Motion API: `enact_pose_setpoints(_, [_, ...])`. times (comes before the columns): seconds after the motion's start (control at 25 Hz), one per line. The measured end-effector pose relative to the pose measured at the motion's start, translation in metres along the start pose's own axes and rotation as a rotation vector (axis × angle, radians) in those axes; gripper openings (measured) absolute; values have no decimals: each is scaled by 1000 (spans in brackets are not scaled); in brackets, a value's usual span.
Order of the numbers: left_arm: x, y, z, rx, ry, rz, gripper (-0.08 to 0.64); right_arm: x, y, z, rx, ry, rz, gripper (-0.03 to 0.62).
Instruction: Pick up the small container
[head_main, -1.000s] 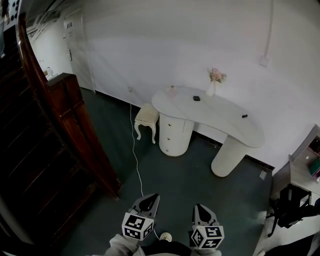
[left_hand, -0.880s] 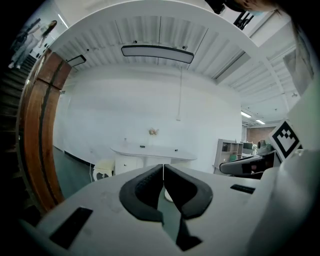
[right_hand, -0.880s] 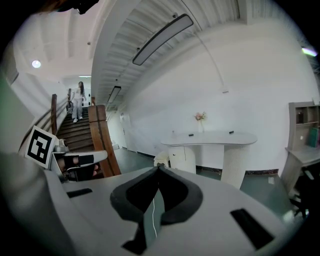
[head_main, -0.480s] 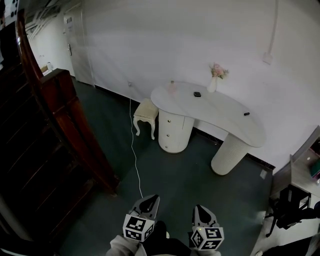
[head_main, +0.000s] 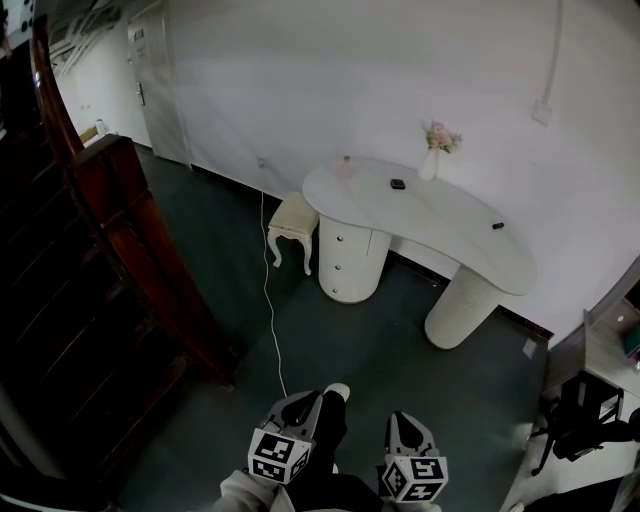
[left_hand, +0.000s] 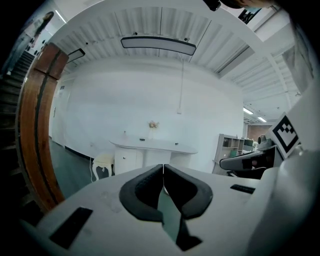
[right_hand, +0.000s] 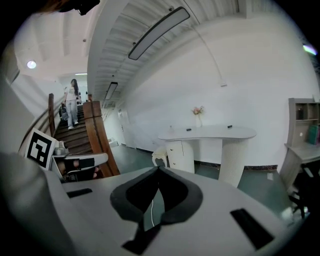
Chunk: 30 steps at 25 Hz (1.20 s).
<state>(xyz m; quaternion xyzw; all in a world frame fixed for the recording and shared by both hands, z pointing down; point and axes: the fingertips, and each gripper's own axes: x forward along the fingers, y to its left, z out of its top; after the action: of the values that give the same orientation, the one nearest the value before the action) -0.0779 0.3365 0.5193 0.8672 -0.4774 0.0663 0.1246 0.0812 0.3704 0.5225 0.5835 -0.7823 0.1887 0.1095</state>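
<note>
A: How do the jaws stand?

B: Pressed together on both the left gripper (left_hand: 163, 168) and the right gripper (right_hand: 158, 169), with nothing between them.

A: And the target?

B: The small container (head_main: 397, 184), if that dark speck is it, lies well ahead on the white surface (head_main: 450, 235). Neither hand looks nearer. Both are held low, side by side, pointing forward.

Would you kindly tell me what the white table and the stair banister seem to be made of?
White table: probably painted or lacquered wood or board; smooth, even white top with a soft sheen. Stair banister: likely varnished wood; reddish-brown with glossy highlights. Neither is certain from this distance.
</note>
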Motion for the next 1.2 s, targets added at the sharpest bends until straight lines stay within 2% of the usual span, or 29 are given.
enact_pose_setpoints(0.24, [23,14,10,1,3,9,17,27,-6,11,0,6,19,49])
enact_pose_setpoints(0.64, [94,43,35,-4,5,-14,17,91,-34,44,6,9,1,49])
enact_pose_setpoints(0.88, [138,70,61,-1,-1,-24,17,137,-45,80,7,-7,-9,49])
enact_pose_setpoints(1.2, [194,111,97,-8,-23,-17,17,197,-50,121,-18,-7,17,49])
